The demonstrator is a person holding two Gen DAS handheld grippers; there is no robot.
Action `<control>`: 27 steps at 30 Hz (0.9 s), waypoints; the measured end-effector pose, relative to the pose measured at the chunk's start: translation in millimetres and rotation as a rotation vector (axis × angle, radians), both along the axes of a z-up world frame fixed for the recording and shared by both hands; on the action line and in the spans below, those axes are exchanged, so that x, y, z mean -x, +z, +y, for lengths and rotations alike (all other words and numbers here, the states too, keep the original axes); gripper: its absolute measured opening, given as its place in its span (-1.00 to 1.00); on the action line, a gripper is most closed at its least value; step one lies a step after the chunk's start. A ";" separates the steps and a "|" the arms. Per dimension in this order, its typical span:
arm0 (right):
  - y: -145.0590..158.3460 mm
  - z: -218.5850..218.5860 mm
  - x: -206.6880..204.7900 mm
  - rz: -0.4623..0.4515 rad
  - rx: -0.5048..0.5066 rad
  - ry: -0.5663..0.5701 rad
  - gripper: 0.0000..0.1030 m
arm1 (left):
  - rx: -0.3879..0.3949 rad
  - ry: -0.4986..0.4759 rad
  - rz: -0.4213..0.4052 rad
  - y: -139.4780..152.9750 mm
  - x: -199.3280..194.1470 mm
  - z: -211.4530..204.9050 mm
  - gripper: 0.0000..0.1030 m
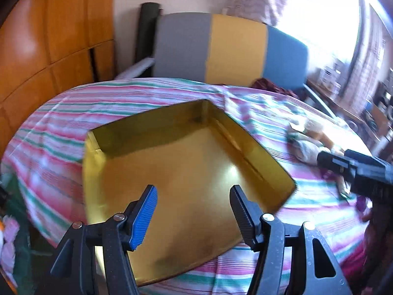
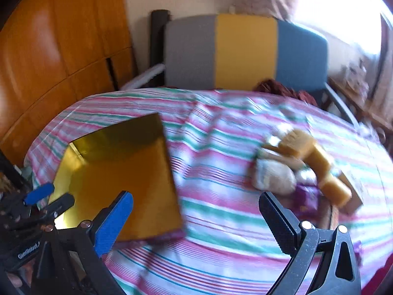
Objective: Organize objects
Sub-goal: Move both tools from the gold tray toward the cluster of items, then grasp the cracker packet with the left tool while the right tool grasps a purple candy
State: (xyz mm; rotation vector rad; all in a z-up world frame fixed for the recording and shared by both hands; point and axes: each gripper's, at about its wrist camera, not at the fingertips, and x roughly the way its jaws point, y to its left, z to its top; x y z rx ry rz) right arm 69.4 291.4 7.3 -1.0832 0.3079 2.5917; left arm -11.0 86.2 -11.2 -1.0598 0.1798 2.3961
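A shallow gold box (image 1: 186, 162) lies open on the striped bed, with nothing in it; it also shows in the right wrist view (image 2: 122, 172). My left gripper (image 1: 194, 211) is open and empty, hovering over the box's near side. A pile of small things lies to the right on the bed: a wooden brush (image 2: 302, 147), a pale soft toy (image 2: 272, 174) and something purple (image 2: 307, 194). My right gripper (image 2: 196, 223) is open and empty, over the bedsheet between the box and the pile. The right gripper's body (image 1: 356, 169) shows at the right of the left wrist view.
The bed has a pink, green and white striped sheet (image 2: 221, 127). A grey, yellow and blue headboard (image 2: 245, 51) stands behind it. A wooden wardrobe (image 1: 49, 36) is on the left. A cluttered wooden shelf (image 1: 343, 93) and a bright window are at right.
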 end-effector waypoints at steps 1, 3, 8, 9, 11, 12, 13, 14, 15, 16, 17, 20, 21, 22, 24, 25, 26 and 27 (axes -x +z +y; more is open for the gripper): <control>-0.5 12.3 -6.3 -0.005 0.012 -0.027 1.00 | 0.001 -0.023 0.003 0.1 -1.5 5.1 0.20; 0.9 40.9 -22.9 -0.014 0.029 -0.096 1.00 | -0.010 -0.062 0.002 2.0 -4.7 14.8 0.20; 8.9 121.6 -77.6 -0.011 0.104 -0.300 1.00 | -0.021 -0.184 0.000 8.8 -18.9 50.6 0.20; 10.2 139.5 -92.2 -0.008 0.120 -0.350 1.00 | -0.019 -0.212 -0.004 9.2 -22.2 58.7 0.20; 10.1 168.0 -116.6 -0.011 0.138 -0.430 1.00 | -0.023 -0.264 -0.017 10.5 -28.1 74.3 0.20; 9.3 182.3 -129.7 -0.017 0.143 -0.471 1.00 | -0.023 -0.301 -0.023 11.4 -32.7 86.0 0.20; 8.0 193.3 -140.1 -0.020 0.145 -0.500 1.00 | -0.022 -0.334 -0.025 11.5 -36.2 95.0 0.20; 7.1 204.7 -153.2 -0.027 0.149 -0.532 1.00 | -0.020 -0.381 -0.030 11.7 -42.0 109.5 0.20; 5.7 212.7 -162.8 -0.034 0.152 -0.553 1.00 | -0.020 -0.409 -0.039 10.7 -44.2 119.9 0.19; 4.2 219.6 -171.9 -0.041 0.156 -0.574 1.00 | -0.017 -0.452 -0.060 8.4 -48.0 135.8 0.19; 2.2 226.8 -180.8 -0.046 0.161 -0.591 1.00 | -0.014 -0.480 -0.074 6.3 -50.7 148.9 0.16; -3.8 243.8 -205.1 -0.057 0.185 -0.621 1.00 | -0.006 -0.571 -0.109 -1.3 -62.8 190.0 0.08; -5.4 246.1 -210.1 -0.060 0.185 -0.630 1.00 | -0.010 -0.597 -0.123 -3.5 -66.6 200.8 0.08; -7.4 247.6 -213.6 -0.061 0.190 -0.638 1.00 | -0.014 -0.626 -0.137 -6.7 -70.3 213.6 0.07; -13.6 251.9 -220.0 -0.057 0.216 -0.649 1.00 | -0.006 -0.673 -0.165 -13.9 -79.4 238.6 0.03; -16.3 252.9 -221.6 -0.055 0.230 -0.653 1.00 | 0.000 -0.695 -0.179 -17.9 -83.1 251.2 0.02; -19.1 254.1 -222.5 -0.049 0.252 -0.654 1.00 | 0.004 -0.720 -0.196 -23.6 -87.0 265.4 0.01; -19.2 254.3 -222.1 -0.035 0.268 -0.649 1.00 | 0.009 -0.730 -0.206 -26.8 -89.7 275.2 0.01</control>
